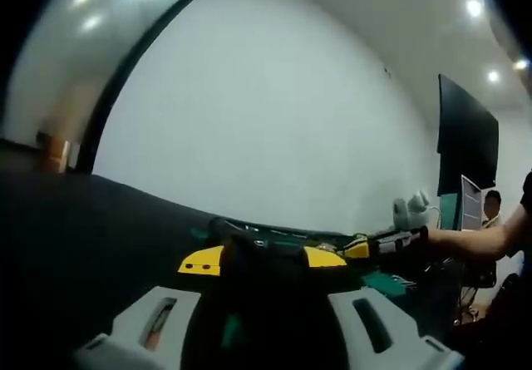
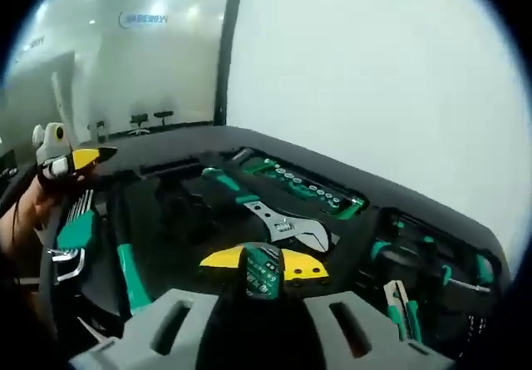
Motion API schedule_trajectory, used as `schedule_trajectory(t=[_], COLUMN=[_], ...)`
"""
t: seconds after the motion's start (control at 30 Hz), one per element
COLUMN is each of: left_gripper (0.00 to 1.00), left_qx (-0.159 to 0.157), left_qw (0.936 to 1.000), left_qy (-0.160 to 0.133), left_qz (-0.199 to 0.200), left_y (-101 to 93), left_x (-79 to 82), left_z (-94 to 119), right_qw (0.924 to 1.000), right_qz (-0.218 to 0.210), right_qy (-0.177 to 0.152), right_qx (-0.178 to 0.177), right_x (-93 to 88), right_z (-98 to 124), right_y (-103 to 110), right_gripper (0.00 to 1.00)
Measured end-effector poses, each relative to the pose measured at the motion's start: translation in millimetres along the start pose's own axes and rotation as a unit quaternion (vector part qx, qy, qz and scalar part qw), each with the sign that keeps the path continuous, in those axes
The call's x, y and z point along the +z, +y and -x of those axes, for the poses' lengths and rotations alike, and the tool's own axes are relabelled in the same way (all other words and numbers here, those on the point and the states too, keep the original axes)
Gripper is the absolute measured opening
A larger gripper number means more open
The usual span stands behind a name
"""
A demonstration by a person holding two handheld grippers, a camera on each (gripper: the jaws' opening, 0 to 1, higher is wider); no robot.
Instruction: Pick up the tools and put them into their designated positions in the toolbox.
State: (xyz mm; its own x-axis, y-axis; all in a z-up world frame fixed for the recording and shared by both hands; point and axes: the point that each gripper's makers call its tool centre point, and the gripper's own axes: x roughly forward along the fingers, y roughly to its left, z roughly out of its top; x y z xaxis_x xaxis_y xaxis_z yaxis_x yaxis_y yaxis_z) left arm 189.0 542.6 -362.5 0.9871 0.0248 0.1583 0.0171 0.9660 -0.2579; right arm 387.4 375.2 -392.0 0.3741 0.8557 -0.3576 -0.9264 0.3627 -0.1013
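Observation:
The open black toolbox [image 2: 357, 169] lies below my right gripper [image 2: 262, 263], whose yellow-tipped jaws are shut on a green-and-black tool [image 2: 263, 272]. In the tray sit an adjustable wrench [image 2: 287, 223], a row of sockets [image 2: 306, 187], hex keys [image 2: 75, 230], a green-handled hammer [image 2: 129, 272], pliers [image 2: 401, 305] and screwdrivers [image 2: 432, 258]. My left gripper [image 2: 83, 159] hovers at the box's left end, held by a hand. In the left gripper view, my left gripper [image 1: 263, 260] closes on a dark tool [image 1: 264, 249] low over the toolbox [image 1: 91, 237]. The right gripper [image 1: 366, 248] enters from the right.
A white wall [image 1: 274, 112] stands behind the box. A dark screen [image 1: 465, 137] hangs at the right, with a person's arm [image 1: 474, 239] below it. A glass partition [image 2: 133, 62] with chairs behind it is at the far left.

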Motion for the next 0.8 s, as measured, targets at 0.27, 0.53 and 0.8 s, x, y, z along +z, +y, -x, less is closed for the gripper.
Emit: schedule_trajectory(t=[0.27,0.53,0.8], left_gripper=[0.36,0.36,0.36], left_qx=[-0.005,-0.007,-0.005], left_qw=[1.0,0.9999,0.9999], left_qy=[-0.002,-0.012,0.004], left_qz=[-0.001,0.003,-0.011], left_y=[14.3,13.9,11.5], left_x=[1.9,6.0,-2.0], left_z=[-3,-1,-4], right_qw=[0.998,0.9714,0.9493], right_qz=[-0.026,0.004,-0.047], right_qy=[-0.034,-0.228,-0.284], right_qx=[0.046,-0.065,-0.127], right_x=[27.1,82.4,60.8], right_z=[45,178,260], right_y=[-1,-67,-117], right_gripper=[0.39,0.33,0.33])
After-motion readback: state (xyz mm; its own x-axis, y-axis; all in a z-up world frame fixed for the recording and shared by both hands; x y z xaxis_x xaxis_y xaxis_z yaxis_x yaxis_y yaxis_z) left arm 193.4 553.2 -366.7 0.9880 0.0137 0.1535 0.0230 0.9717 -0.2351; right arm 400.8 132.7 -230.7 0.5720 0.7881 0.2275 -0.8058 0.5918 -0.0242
